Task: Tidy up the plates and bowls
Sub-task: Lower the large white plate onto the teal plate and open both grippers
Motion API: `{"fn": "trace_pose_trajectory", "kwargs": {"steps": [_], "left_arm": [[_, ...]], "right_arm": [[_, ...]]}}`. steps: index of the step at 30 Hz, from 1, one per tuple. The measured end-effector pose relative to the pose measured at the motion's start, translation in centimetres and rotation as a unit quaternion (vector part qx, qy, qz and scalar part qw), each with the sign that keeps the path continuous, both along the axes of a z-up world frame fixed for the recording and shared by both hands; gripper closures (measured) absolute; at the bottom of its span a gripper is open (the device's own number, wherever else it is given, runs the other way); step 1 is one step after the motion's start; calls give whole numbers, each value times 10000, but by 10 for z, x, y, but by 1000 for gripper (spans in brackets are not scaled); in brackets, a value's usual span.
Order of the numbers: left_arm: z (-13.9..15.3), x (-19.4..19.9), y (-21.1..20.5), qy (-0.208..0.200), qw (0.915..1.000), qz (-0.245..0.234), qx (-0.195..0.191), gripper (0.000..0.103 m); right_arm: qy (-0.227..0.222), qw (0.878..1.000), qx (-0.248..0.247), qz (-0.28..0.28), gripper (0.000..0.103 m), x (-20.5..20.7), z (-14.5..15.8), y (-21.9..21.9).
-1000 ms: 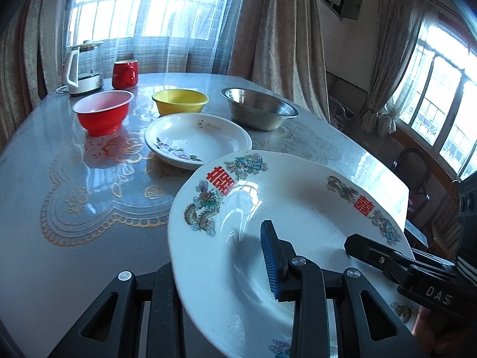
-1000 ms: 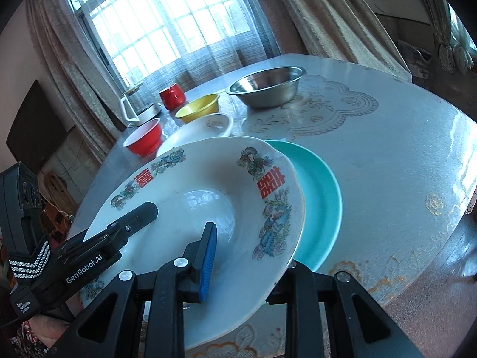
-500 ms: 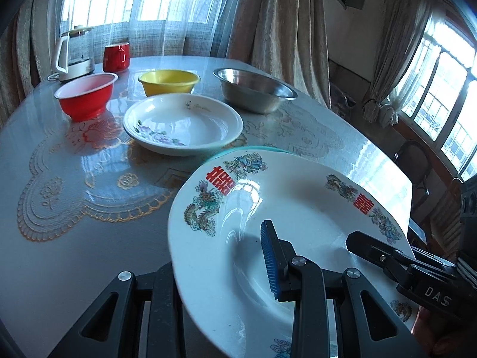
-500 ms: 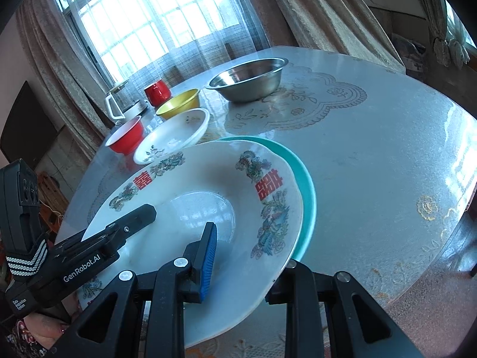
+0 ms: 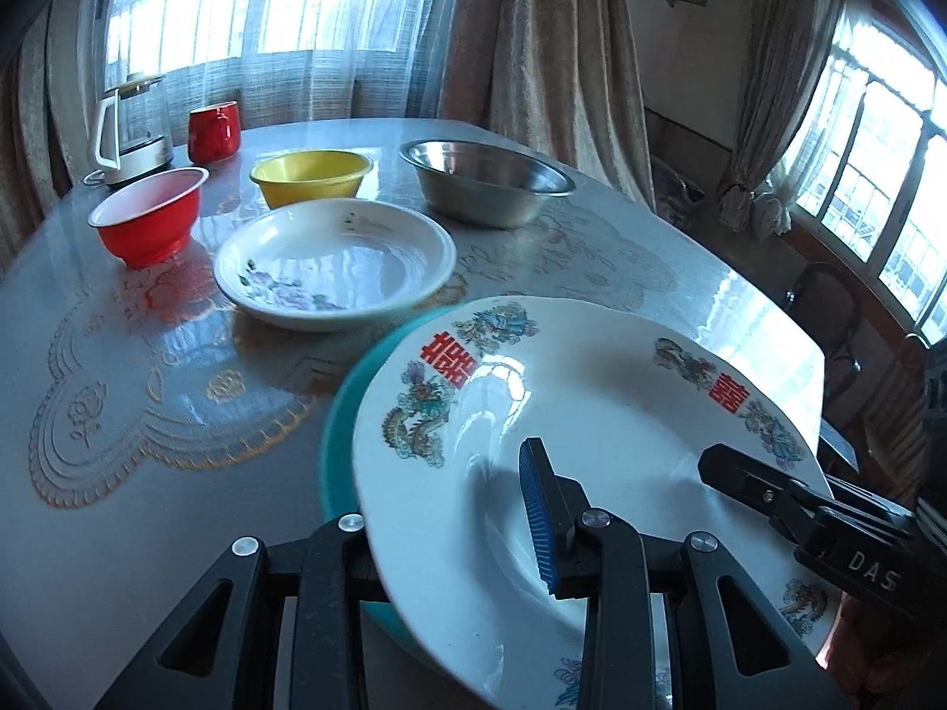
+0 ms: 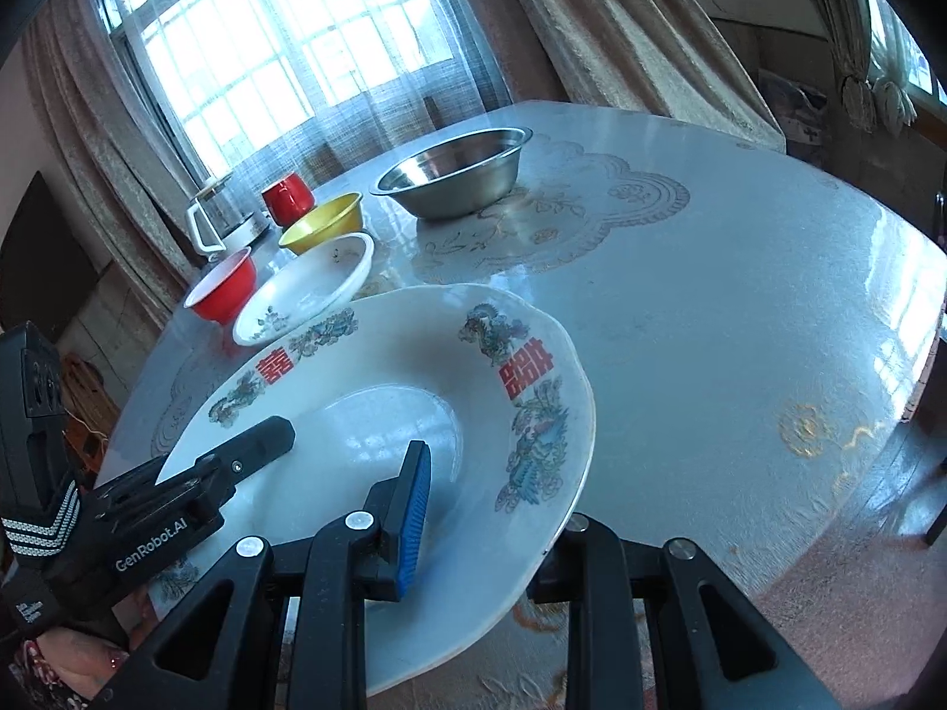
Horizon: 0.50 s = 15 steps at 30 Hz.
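Round table (image 5: 118, 461) under window light; left gripper (image 5: 450, 538) and right gripper (image 6: 491, 509) angled downward, each clamped on opposite rims of the dragon plate (image 5: 592, 414), held tilted.

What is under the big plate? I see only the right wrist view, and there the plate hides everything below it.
Observer: A teal plate. In the left wrist view its rim shows past the left edge of the big plate.
Operator: Does the left gripper hold the big plate from both sides?
Observer: Yes. The left gripper has its blue pad on top and its other finger under the rim.
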<state>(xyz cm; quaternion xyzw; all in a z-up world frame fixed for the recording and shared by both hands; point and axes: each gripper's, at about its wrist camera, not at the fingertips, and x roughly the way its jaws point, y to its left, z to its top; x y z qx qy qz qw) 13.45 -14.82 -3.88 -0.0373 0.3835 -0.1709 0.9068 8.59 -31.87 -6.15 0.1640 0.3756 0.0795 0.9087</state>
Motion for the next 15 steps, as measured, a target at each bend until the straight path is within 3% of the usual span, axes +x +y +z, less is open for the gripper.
{"fn": "trace_pose_trajectory", "kwargs": {"steps": [11,15], "left_arm": [[0,3,10,-17,9998,85,196,70],[-3,3,14,108,9998,84,109,70]], "right_arm": [[1,9997,247,55,74,14,0,5],[9,9996,284,-16,73,6,3,-4]]}}
